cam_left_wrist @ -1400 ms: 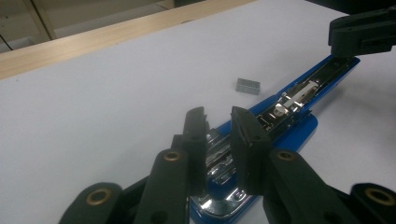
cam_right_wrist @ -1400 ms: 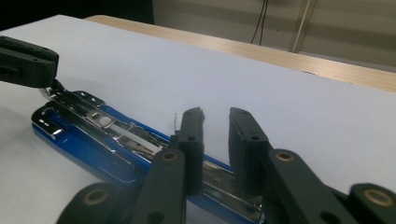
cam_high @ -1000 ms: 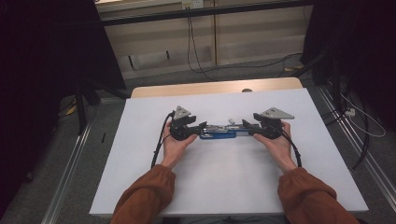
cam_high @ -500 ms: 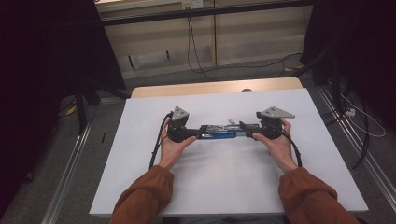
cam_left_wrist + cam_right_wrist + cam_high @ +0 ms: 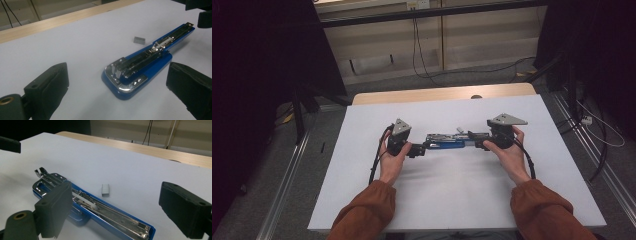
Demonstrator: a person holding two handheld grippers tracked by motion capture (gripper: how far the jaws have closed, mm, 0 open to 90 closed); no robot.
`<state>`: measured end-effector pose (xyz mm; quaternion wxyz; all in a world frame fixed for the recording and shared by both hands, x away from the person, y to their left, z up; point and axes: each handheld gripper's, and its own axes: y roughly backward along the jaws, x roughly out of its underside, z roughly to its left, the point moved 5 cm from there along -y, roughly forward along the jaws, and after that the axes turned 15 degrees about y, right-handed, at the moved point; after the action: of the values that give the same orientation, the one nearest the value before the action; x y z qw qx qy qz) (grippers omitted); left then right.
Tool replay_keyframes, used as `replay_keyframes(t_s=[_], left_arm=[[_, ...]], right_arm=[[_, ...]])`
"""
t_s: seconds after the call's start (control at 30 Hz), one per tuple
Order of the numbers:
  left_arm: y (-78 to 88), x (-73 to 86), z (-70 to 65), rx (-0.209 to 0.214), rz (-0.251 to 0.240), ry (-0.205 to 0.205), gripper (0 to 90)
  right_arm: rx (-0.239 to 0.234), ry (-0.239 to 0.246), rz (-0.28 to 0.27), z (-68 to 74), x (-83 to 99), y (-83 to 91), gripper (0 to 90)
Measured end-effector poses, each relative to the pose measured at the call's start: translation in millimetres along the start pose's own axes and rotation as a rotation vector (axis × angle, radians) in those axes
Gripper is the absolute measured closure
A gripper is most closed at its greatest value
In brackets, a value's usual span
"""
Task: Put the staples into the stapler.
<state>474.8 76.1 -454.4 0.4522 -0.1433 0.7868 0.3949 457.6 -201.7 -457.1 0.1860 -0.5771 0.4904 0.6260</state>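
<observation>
Two grippers sit in your hands, one at each end of the blue stapler (image 5: 446, 143). I can read no writing on it. It lies opened flat on the white table (image 5: 452, 200), its long side running left to right. Your left gripper (image 5: 117, 82) gapes wide and holds nothing. Your right gripper (image 5: 112, 210) gapes wide too, holding nothing. A small staple block (image 5: 105, 189) lies just beside the stapler.
</observation>
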Motion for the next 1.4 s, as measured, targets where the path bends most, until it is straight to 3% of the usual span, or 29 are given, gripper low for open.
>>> replay_keyframes(t_s=[0.07,0.47,0.57,0.63,0.97,1.17,1.4], left_arm=[[4.5,1.8,0.0,0.017,-0.005,-0.002,4.6],[40.3,17.3,0.2,0.000,-0.029,0.004,5.4],[51.3,19.6,-1.8,0.008,-0.070,0.016,7.0],[58.2,21.1,-4.7,0.015,-0.086,0.027,7.0],[81.9,27.7,-4.9,-0.025,-0.129,0.007,5.8],[92.6,32.9,-4.7,-0.025,-0.146,0.042,5.8],[108.8,38.8,-13.4,-0.015,-0.167,-0.018,5.8]], right_arm=[[0.005,0.003,-0.001,-0.4,-1.0,-0.2,11.8],[-0.006,-0.011,0.036,1.8,-0.5,-0.6,10.3],[-0.070,-0.057,0.032,3.2,-2.9,-0.7,9.9],[-0.079,-0.061,0.039,4.2,-4.1,-1.2,9.9],[-0.103,-0.039,0.068,3.6,-8.4,-9.1,9.9],[-0.118,-0.035,0.081,0.2,-14.9,-16.7,9.5],[-0.155,0.024,0.112,3.0,-23.4,-27.9,9.5]])
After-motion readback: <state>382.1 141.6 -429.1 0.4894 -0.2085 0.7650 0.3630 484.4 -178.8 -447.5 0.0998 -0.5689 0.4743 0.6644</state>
